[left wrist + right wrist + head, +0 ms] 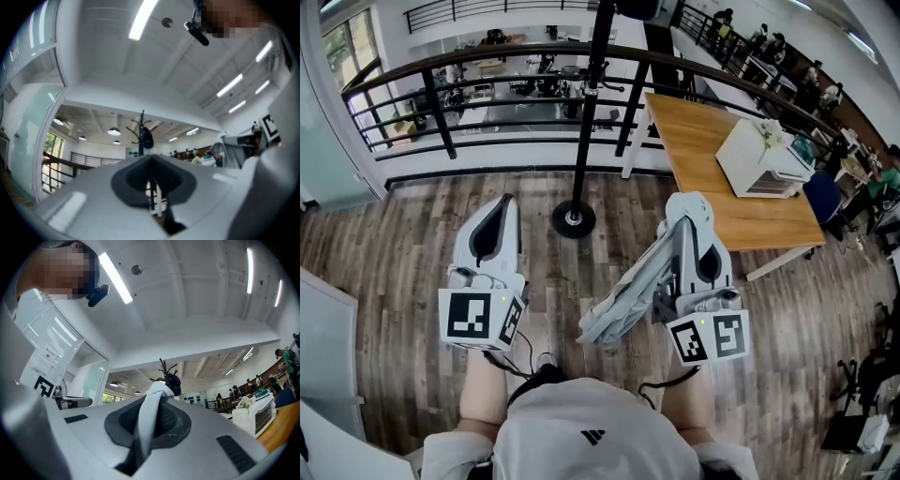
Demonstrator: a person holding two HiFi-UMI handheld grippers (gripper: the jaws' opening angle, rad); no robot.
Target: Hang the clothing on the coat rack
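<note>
The black coat rack's pole (587,103) rises from a round base (574,219) on the wood floor just ahead of me. Its hooks (165,367) carry a dark cap (175,385), also visible in the left gripper view as the rack's top (142,133). My right gripper (686,202) is shut on a light grey-blue piece of clothing (623,300), which hangs down and to the left of it. The cloth (149,420) bunches between the right gripper's jaws (157,401). Left of the rack's base my left gripper (504,204) is shut with nothing in it (151,185).
A black railing (487,70) runs across behind the rack. A wooden table (712,169) with a white boxy appliance (764,155) stands at the right, with a blue chair (822,197) beyond it. A grey panel (323,328) stands at my left.
</note>
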